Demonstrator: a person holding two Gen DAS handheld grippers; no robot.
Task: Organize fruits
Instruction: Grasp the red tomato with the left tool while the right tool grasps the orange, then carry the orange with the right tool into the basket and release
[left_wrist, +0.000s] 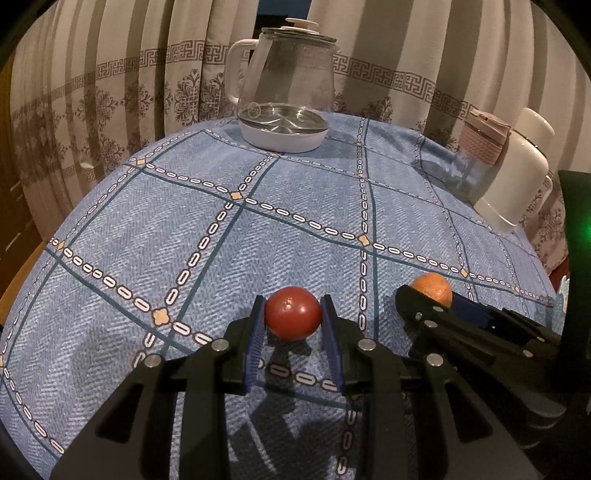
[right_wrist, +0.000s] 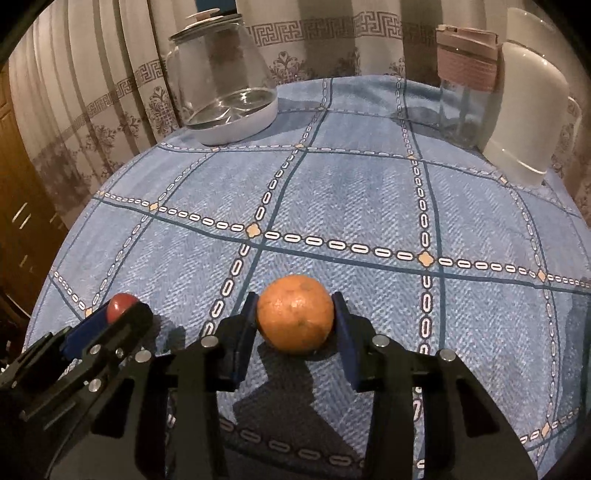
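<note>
the left hand-held gripper is built of matte black plastic: two angular arms with triangular cut-outs, each ending in a flat finger faced with a ribbed dark-blue pad. round silver pivot screws sit on the linkages, two on either side. the right hand-held gripper has the same black frame, blue pads and silver screws. seen side-on from the other camera, each shows a blue strip along its black body with small silver bolts.

Dim warm light, fisheye-warped edges.
</note>
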